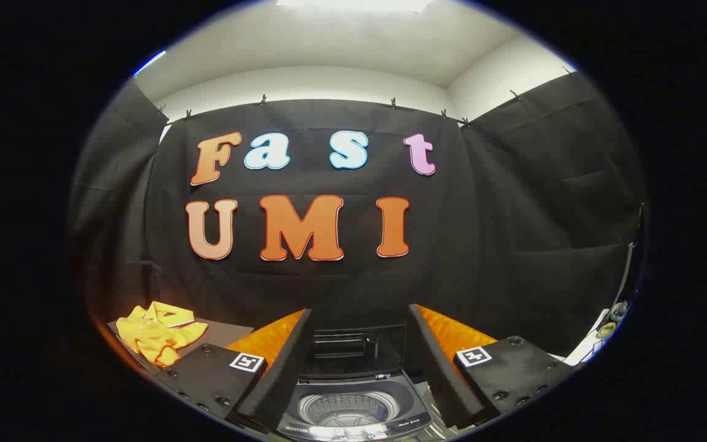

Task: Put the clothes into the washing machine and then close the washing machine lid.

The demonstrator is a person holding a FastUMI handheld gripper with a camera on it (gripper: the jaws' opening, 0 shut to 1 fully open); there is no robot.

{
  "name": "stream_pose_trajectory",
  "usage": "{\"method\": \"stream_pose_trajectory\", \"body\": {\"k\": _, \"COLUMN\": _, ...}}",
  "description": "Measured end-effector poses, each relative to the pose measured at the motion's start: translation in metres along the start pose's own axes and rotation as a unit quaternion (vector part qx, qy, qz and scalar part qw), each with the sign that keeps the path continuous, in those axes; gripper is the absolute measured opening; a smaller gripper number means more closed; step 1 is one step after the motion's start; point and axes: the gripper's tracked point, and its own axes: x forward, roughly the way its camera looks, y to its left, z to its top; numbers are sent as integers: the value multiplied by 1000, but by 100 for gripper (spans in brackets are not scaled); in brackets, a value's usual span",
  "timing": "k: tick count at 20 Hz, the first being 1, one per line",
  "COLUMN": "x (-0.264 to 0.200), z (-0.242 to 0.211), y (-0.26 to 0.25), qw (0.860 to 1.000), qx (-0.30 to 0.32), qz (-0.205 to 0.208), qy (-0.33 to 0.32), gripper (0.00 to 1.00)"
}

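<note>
hand-held gripper (359,356), square markers, screwed blocks

Black cloth wall (513,202) clipped below white ceiling (353,43) with bright light (353,3)

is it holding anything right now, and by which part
Nothing is held. The tongs stand open with an empty gap over the washing machine, whose lid is up. The yellow shirt lies off to the side, untouched.
</note>
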Motion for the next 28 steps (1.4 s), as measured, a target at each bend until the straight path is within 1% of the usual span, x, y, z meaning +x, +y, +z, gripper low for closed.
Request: {"method": "stream_pose_trajectory", "body": {"k": 28, "x": 0, "z": 1, "y": 7, "qw": 1000, "qx": -5, "qz": -4, "qy": 1, "gripper": 98}}
